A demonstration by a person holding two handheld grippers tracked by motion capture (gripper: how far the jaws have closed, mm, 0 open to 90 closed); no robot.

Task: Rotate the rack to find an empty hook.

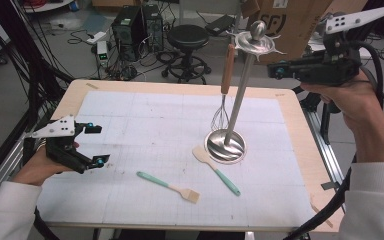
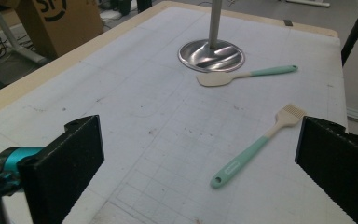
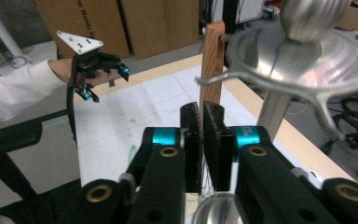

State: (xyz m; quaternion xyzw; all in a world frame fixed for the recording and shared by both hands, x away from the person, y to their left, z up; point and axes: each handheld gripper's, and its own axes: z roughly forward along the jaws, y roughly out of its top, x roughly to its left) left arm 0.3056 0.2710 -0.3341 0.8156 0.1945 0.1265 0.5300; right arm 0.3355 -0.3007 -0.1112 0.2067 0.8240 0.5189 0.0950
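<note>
Mint-handled silicone pastry brush [image 1: 169, 186] lies nearest on the white gridded mat [image 1: 130, 120] in the high view, the mint-handled cream spatula [image 1: 215, 169] just right of it, touching the steel stand's [image 1: 240, 95] round base. A wooden-handled wire whisk [image 1: 224, 85] hangs from the stand's top. The left gripper [image 1: 92, 145] hovers at the near left, jaws apart.

Left gripper view: wide jaws frame the brush [image 2: 256, 145].

Right gripper view: the right gripper [image 3: 201, 112], jaws nearly together and empty, sits just before the whisk's handle [image 3: 212, 60].

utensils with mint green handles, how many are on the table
2. The mint-green-handled pastry brush lies on the white grid mat near the front edge; the mint-green-handled cream spatula lies beside it, its blade next to the steel stand's round base.
</note>
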